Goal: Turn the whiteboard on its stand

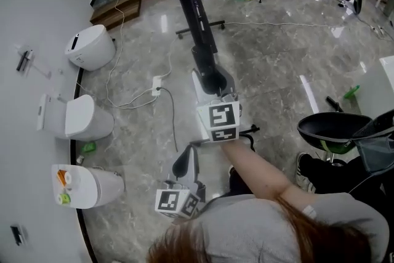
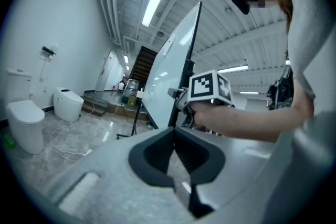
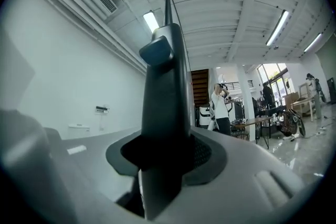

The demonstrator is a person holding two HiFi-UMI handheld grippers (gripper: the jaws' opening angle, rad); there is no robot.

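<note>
Wide marble floor [image 1: 277,71]; right gripper [image 3: 163,157] clamped on whiteboard [image 2: 168,71] edge; left gripper [image 2: 176,152] jaws apart, empty.

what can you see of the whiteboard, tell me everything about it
The whiteboard is a tall panel with a glossy white face and a thin dark frame. It is carried on a dark stand whose feet rest on the marble floor. It stands roughly upright, and the head view shows it edge-on as a dark bar. The right gripper is closed on its near edge, with the frame filling the gap between the jaws. Nothing else visibly touches it.
</note>
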